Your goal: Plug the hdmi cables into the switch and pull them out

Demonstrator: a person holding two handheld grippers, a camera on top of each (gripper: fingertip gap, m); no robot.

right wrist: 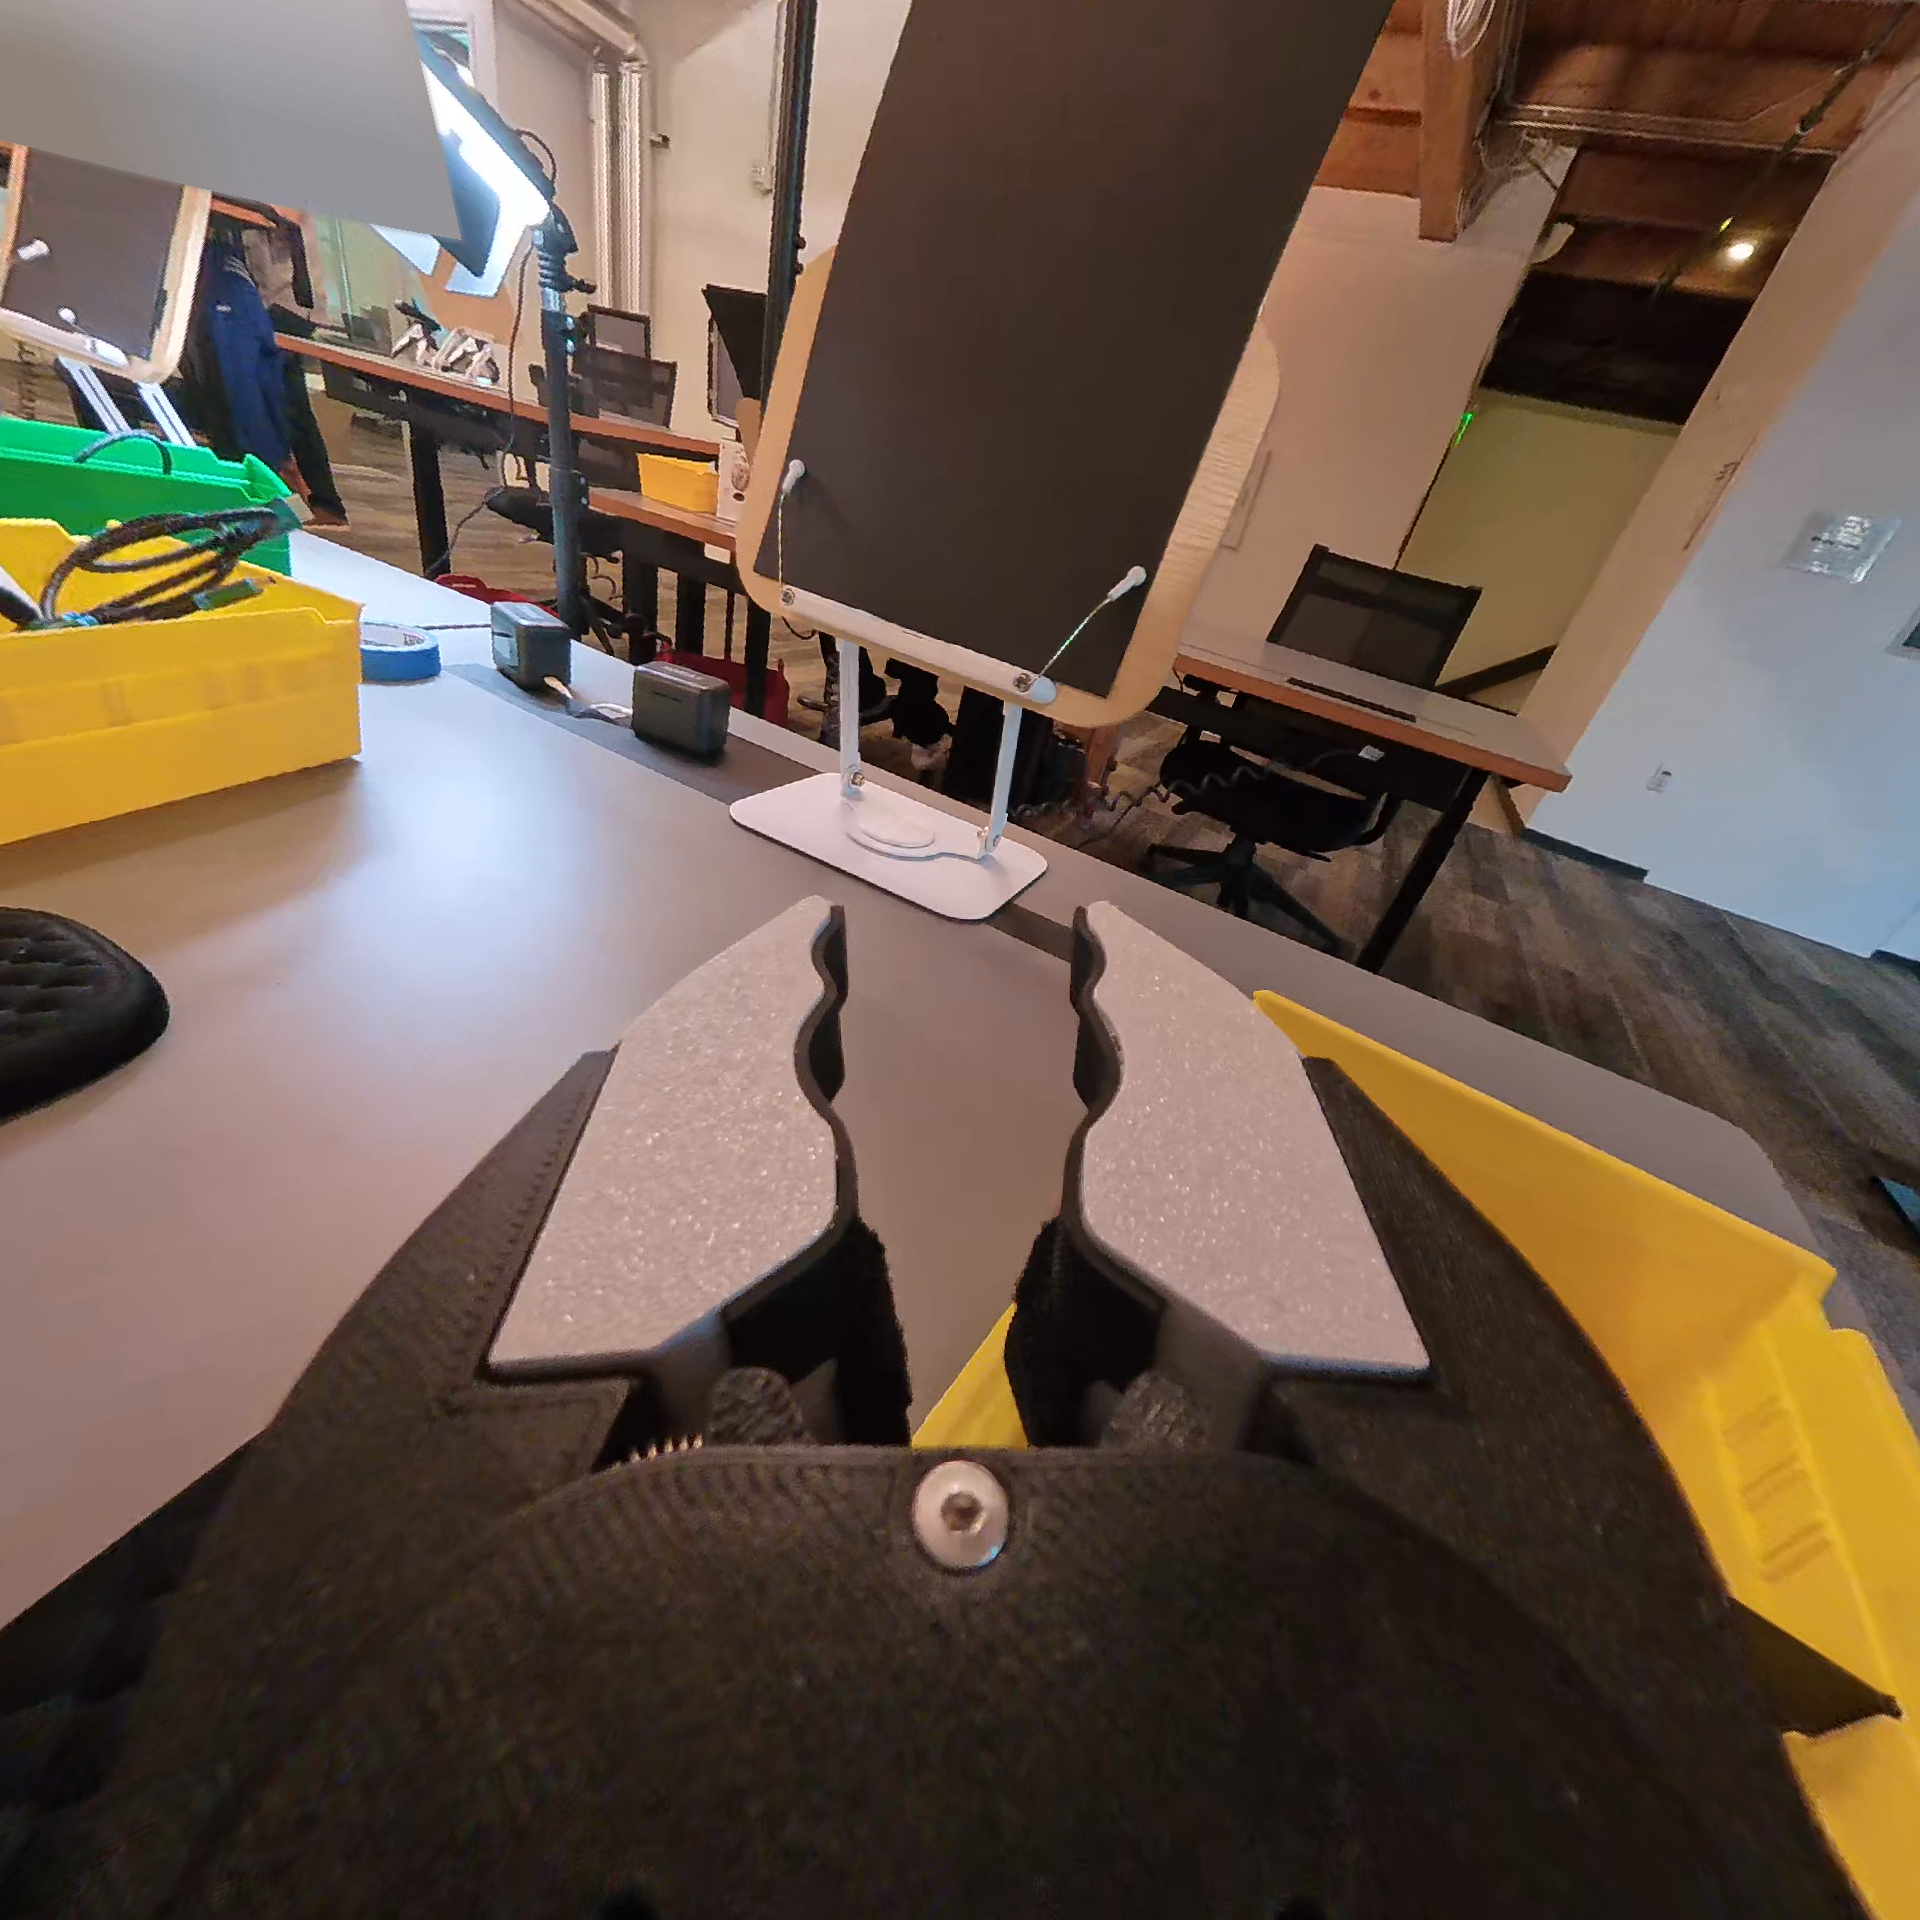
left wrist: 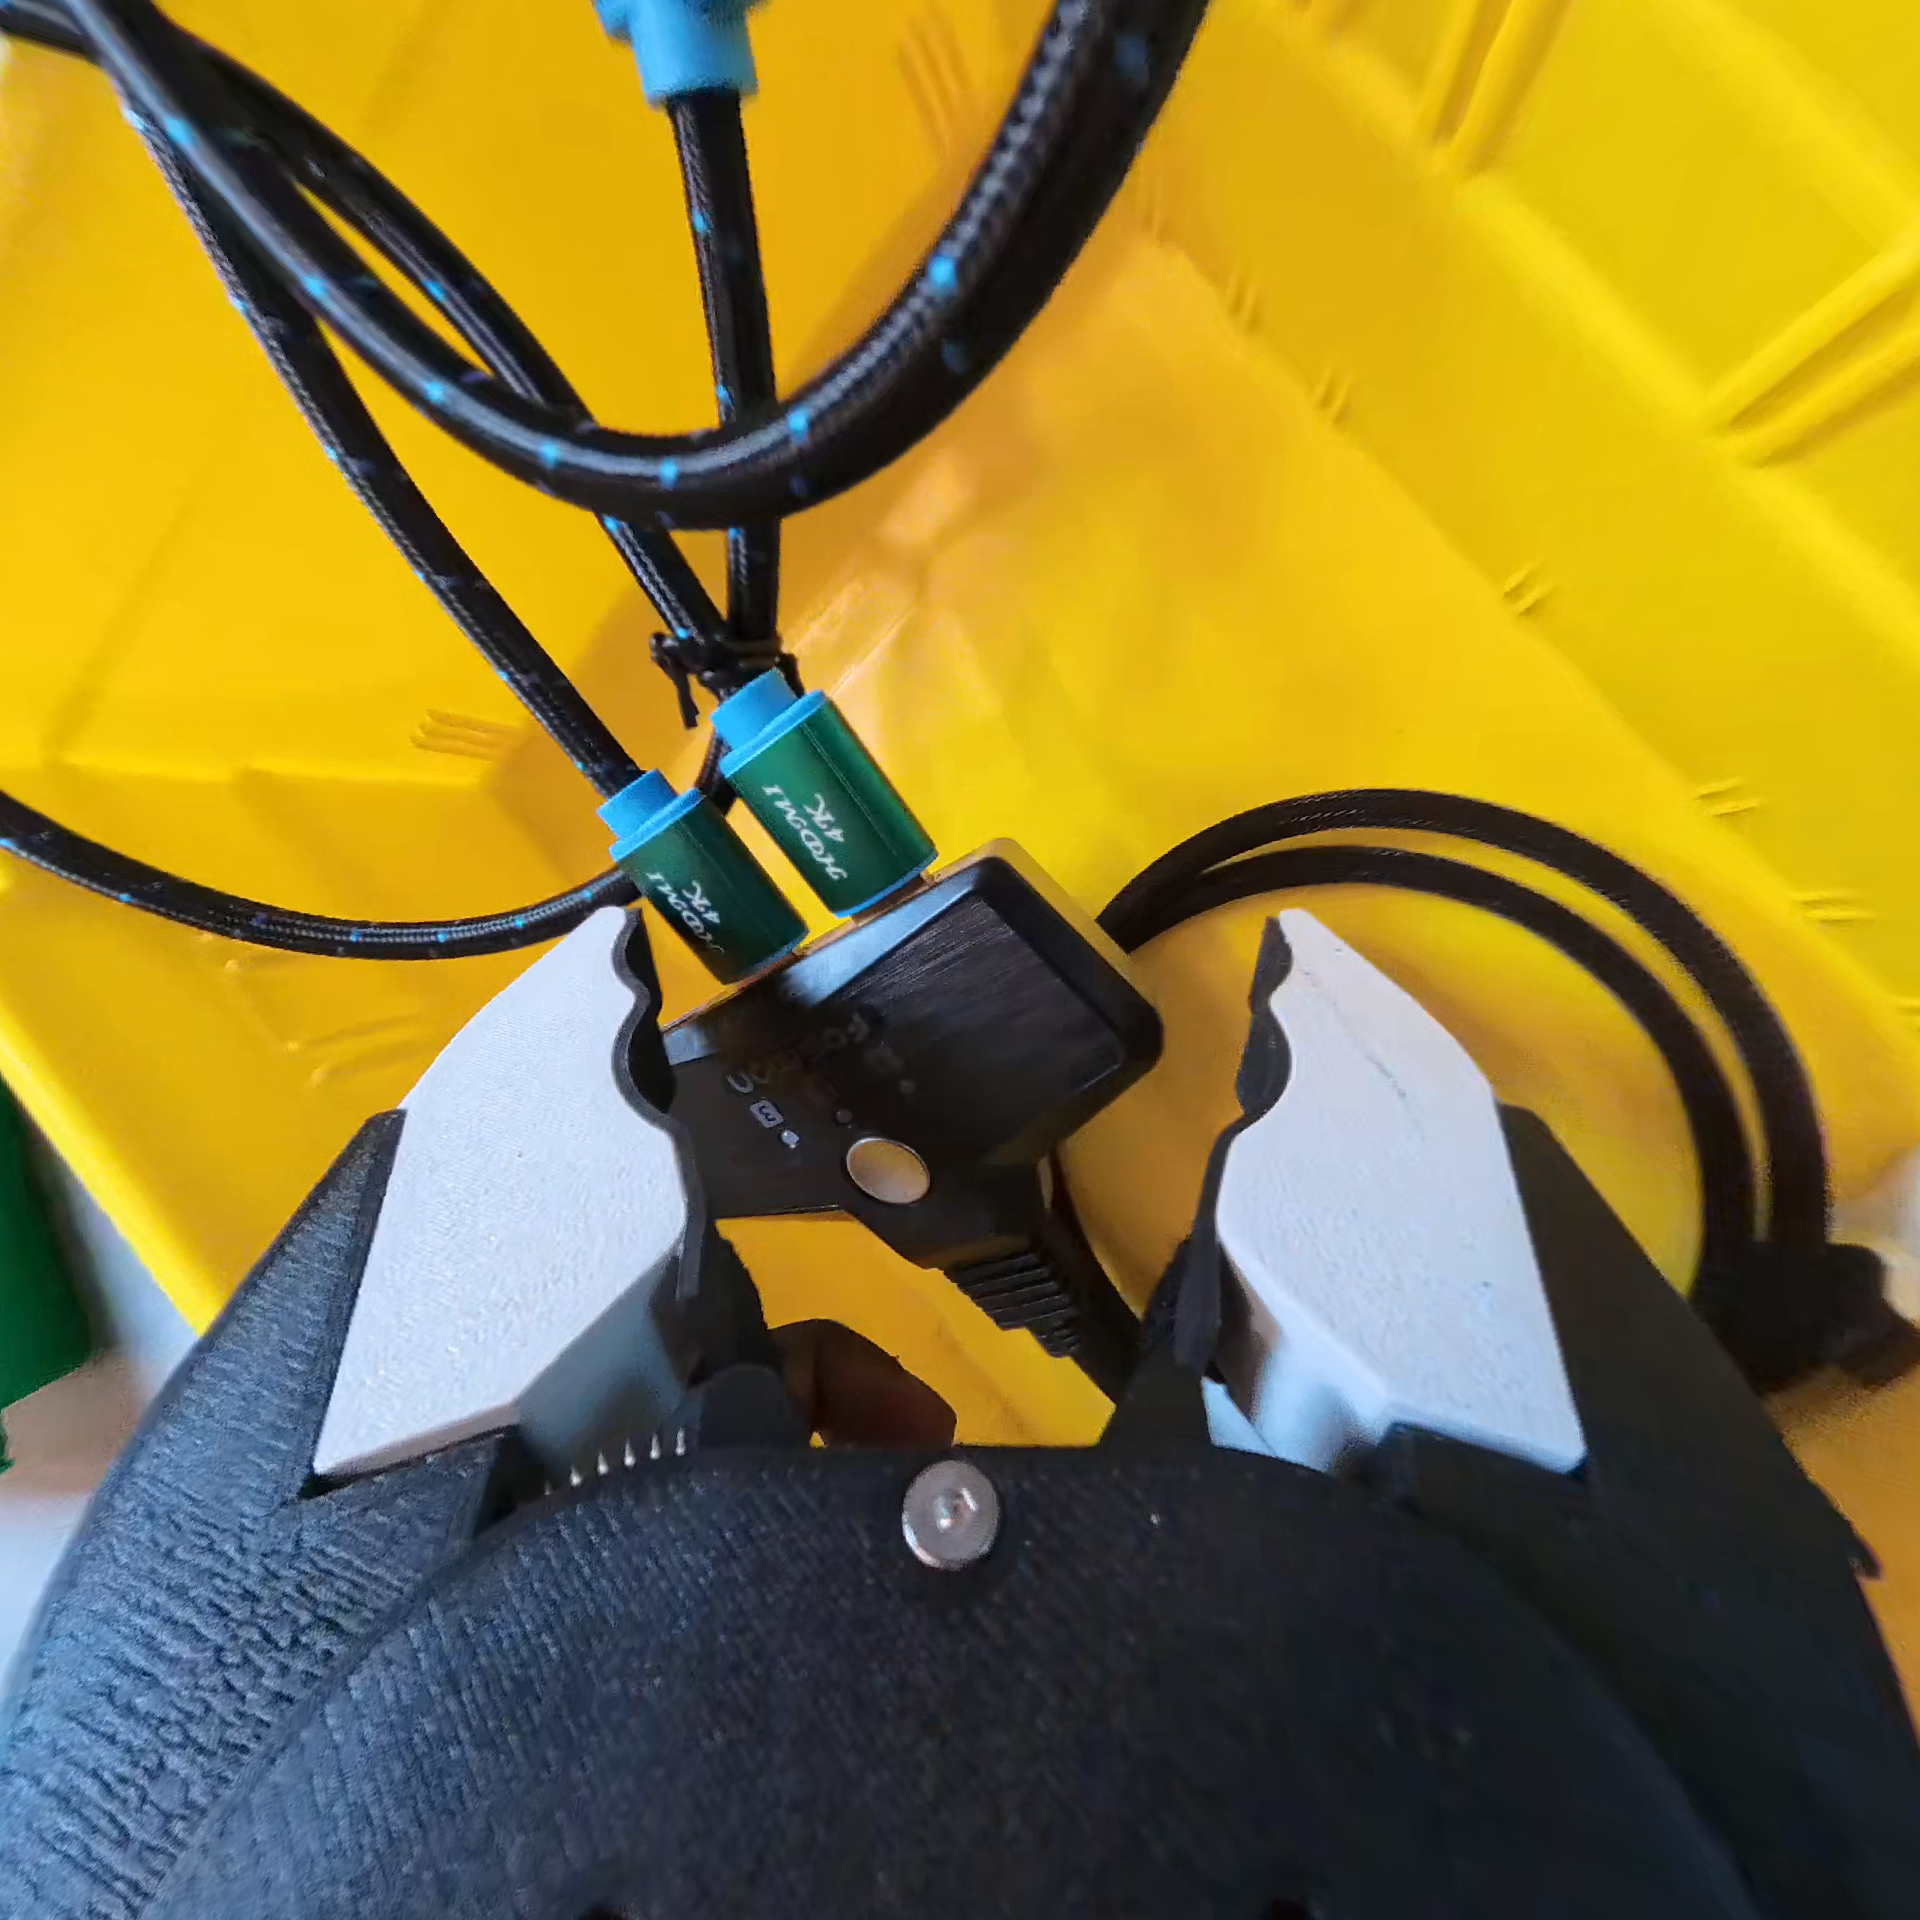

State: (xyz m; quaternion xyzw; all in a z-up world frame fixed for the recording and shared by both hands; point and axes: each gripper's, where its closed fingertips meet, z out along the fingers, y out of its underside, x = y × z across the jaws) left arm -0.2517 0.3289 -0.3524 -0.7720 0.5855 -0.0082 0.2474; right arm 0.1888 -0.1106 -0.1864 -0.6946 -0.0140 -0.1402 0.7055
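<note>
In the left wrist view a black HDMI switch (left wrist: 966, 1029) lies in a yellow bin (left wrist: 1351, 520). Two green HDMI plugs with blue collars (left wrist: 717, 894) (left wrist: 831, 810) sit in its ports. Their black braided cables (left wrist: 644, 468) loop upward, and a third blue-collared plug (left wrist: 686, 52) shows at the top edge. My left gripper (left wrist: 951, 966) is open around the switch. Its left finger (left wrist: 540, 1122) touches the switch's corner, and its right finger (left wrist: 1361, 1122) stands apart. My right gripper (right wrist: 956, 925) is open and empty above the grey table (right wrist: 364, 987).
The switch's own black cable (left wrist: 1621, 935) coils to the right in the bin. In the right wrist view a yellow bin with cables (right wrist: 177, 686) stands at far left, with a green bin (right wrist: 135, 468) behind it. Another yellow bin (right wrist: 1558, 1299) lies under my right finger. A tablet on a stand (right wrist: 1018, 364), blue tape (right wrist: 400, 649) and a black pad (right wrist: 62, 997) are on the table. Some 65 cm of space lies between my two pairs of fingers.
</note>
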